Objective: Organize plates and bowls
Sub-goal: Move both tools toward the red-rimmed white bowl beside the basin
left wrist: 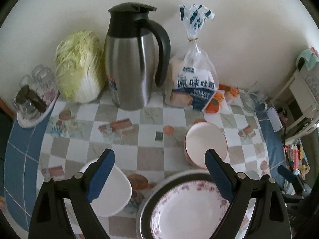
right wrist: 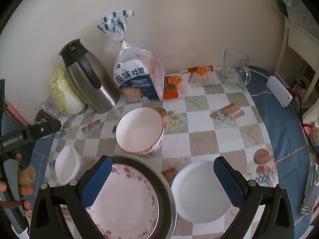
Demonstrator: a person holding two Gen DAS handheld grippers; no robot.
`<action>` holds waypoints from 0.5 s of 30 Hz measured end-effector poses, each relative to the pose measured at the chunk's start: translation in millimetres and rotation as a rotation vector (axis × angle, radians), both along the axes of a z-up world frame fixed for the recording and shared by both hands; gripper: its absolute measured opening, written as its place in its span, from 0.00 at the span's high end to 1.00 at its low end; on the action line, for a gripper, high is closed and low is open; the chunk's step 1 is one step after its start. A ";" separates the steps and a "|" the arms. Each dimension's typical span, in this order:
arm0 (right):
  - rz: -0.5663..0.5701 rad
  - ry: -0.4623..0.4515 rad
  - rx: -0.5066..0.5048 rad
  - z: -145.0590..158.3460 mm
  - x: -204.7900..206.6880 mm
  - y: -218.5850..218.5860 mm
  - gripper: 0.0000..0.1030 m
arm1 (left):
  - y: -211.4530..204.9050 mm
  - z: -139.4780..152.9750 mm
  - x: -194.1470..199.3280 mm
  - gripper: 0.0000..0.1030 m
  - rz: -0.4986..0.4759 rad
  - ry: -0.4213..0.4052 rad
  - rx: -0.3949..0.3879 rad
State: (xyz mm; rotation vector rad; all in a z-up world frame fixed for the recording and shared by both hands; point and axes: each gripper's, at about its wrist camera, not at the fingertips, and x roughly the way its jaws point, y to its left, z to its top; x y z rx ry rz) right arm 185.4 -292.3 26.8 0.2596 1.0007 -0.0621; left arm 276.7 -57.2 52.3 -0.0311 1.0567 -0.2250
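Note:
A floral plate [left wrist: 187,209] [right wrist: 127,203] lies inside a metal pan [left wrist: 151,195] [right wrist: 165,195] at the table's near edge. A red-rimmed bowl [left wrist: 205,141] [right wrist: 139,129] stands behind it. A small white bowl [left wrist: 113,191] [right wrist: 66,165] sits to the left of the pan, and a wider white bowl [right wrist: 199,191] to its right. My left gripper [left wrist: 159,177] is open and empty above the pan's left rim. My right gripper [right wrist: 162,181] is open and empty above the gap between pan and wide white bowl. The left gripper also shows at the right wrist view's left edge [right wrist: 47,127].
Along the wall stand a cabbage [left wrist: 79,65], a steel thermos jug [left wrist: 135,63], a bread bag [left wrist: 193,79], orange snack packets [right wrist: 179,81] and a glass mug [right wrist: 235,69]. A tray of glasses [left wrist: 33,97] is at far left. A white power strip [right wrist: 279,91] lies at right.

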 end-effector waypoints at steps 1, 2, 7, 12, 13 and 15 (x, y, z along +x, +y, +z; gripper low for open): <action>-0.004 0.004 0.001 1.2 5.4 -3.1 0.00 | -1.1 0.8 4.5 0.11 0.002 0.002 0.000; -0.007 0.007 0.008 1.3 10.1 -5.9 0.00 | -2.6 0.9 9.5 0.11 0.003 0.006 -0.002; -0.022 0.049 0.043 -10.9 37.0 -13.3 0.00 | -15.0 -8.6 30.9 0.11 -0.012 0.014 -0.009; -0.014 0.102 0.033 -36.6 59.7 -10.2 0.12 | -27.8 -39.3 47.6 0.11 -0.021 0.067 -0.008; -0.015 0.115 0.034 -41.9 62.8 -9.8 0.14 | -29.6 -44.7 49.2 0.11 -0.024 0.076 -0.013; -0.020 0.139 0.043 -52.9 70.4 -8.7 0.16 | -35.4 -61.8 54.3 0.11 -0.032 0.107 -0.013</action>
